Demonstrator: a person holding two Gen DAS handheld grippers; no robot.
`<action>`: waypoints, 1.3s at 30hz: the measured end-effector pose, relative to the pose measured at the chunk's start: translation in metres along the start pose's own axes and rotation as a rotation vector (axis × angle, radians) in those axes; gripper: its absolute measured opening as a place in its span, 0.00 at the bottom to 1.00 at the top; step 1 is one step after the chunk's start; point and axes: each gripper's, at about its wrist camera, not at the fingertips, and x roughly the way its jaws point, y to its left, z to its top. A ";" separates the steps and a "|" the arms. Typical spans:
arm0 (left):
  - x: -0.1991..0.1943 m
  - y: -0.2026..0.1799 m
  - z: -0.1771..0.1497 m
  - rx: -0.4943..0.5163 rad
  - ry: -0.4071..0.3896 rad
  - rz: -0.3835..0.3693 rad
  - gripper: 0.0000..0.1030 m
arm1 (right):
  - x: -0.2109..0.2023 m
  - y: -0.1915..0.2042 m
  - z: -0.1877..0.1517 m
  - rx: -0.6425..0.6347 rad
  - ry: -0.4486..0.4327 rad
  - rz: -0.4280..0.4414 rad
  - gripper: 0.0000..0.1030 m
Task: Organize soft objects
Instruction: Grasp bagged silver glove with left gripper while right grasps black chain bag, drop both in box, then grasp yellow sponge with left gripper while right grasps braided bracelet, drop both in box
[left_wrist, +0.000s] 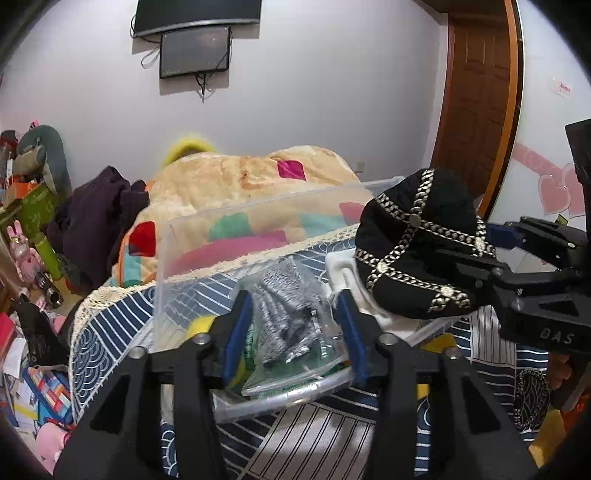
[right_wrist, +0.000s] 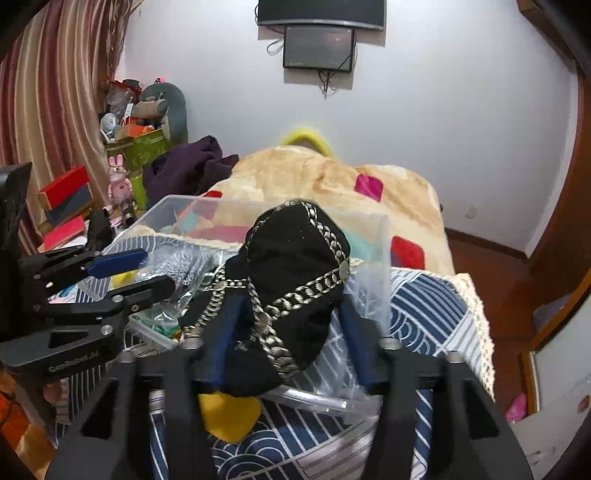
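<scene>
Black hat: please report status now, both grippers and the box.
Right gripper shut on black hat, over clear box. Left gripper open at box, around bagged grey item. Nothing blocking.

Bed (right_wrist: 424, 310) with blue-white patterned cover: clear plastic bin (left_wrist: 258, 206) near its foot edge, 1 patchwork blanket (left_wrist: 258, 173) and purple clothes (left_wrist: 99, 206) toward the head.

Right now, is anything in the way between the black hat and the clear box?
Nothing visible blocks it. The black hat sits between the right gripper's fingers, over the clear box's open top. Inside, a bagged grey item and white cloth lie below.
</scene>
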 end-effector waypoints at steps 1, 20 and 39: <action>-0.004 0.000 0.000 0.002 -0.011 0.005 0.60 | -0.003 0.000 0.000 -0.003 -0.010 -0.012 0.62; -0.096 -0.015 -0.034 -0.014 -0.131 -0.013 0.99 | -0.082 -0.008 -0.052 0.009 -0.122 -0.059 0.88; -0.032 -0.058 -0.073 -0.019 0.114 -0.120 0.99 | -0.059 -0.018 -0.145 0.078 0.072 -0.079 0.39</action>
